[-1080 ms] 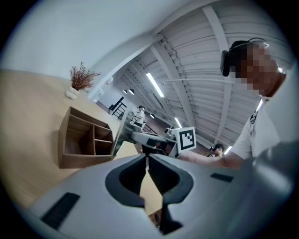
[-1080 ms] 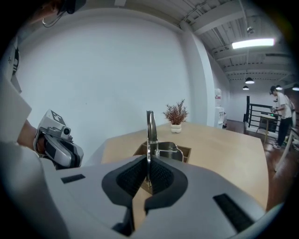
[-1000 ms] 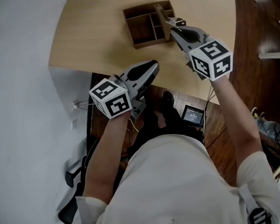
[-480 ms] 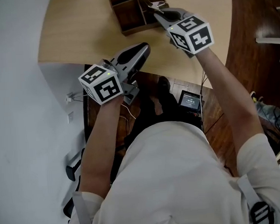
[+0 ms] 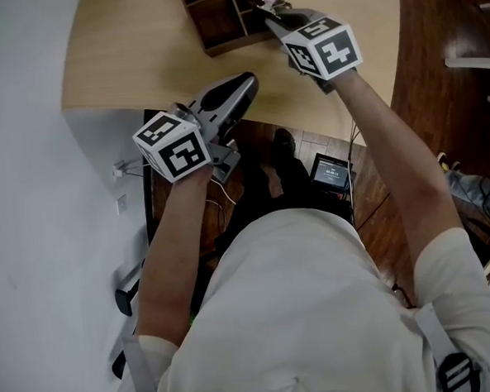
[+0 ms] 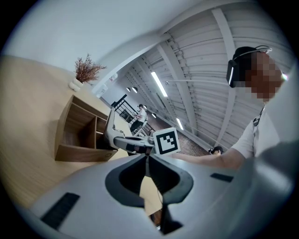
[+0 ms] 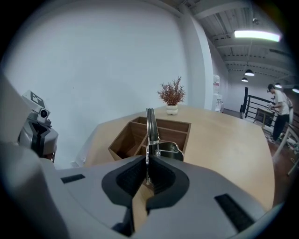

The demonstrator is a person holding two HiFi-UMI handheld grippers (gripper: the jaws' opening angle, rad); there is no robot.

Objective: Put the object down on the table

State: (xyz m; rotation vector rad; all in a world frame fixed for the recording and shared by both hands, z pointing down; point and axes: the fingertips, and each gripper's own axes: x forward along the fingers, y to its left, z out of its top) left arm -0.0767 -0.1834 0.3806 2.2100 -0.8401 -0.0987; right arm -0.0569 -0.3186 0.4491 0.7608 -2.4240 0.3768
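Left gripper [image 5: 249, 80] jaws closed, empty, forearm bent, held low. Right gripper [image 5: 271, 14] reached forward, arm outstretched, jaws clamped on metal tool [image 7: 151, 122].

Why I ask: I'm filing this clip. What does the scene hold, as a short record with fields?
Right claw: shut on a metal utensil, held upright
Left claw: shut, empty, at the table's near edge
Box: wooden, with compartments, on the table
Utensil's place: up by the box, not lying on the table
Plant: small pot at the table's far end
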